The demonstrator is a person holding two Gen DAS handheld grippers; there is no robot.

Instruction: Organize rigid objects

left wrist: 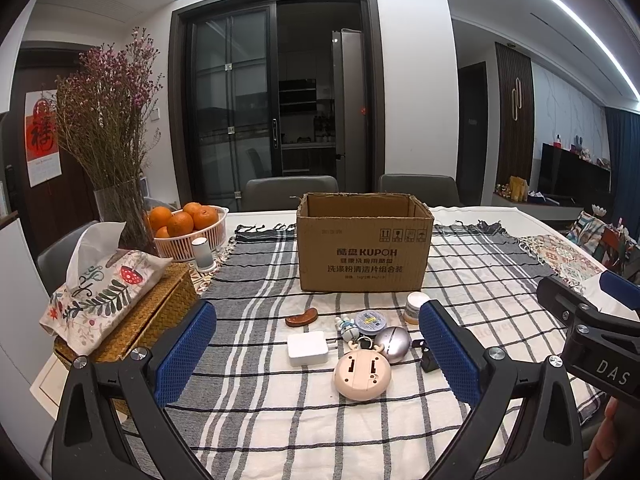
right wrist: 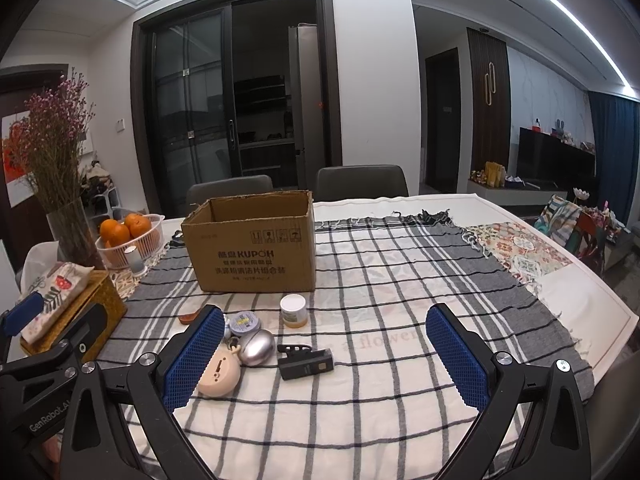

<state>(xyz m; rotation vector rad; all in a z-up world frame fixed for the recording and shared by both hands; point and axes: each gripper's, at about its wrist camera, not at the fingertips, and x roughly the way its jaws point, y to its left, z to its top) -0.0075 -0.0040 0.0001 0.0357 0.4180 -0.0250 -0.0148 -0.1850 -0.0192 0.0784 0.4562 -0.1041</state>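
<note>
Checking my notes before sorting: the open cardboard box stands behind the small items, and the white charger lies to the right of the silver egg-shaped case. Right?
Not quite: the white charger lies left of the silver egg-shaped case, as the left wrist view shows. The open cardboard box does stand behind them.

Your left tool's (left wrist: 318, 350) right pad covers part of the black clip (left wrist: 427, 357) and the jar's (left wrist: 414, 307) edge. In the right view, the right tool's (right wrist: 324, 354) left pad hides the white charger entirely and half the beige disc (right wrist: 218, 374). The box's (left wrist: 364, 254) inside stays unseen.
</note>
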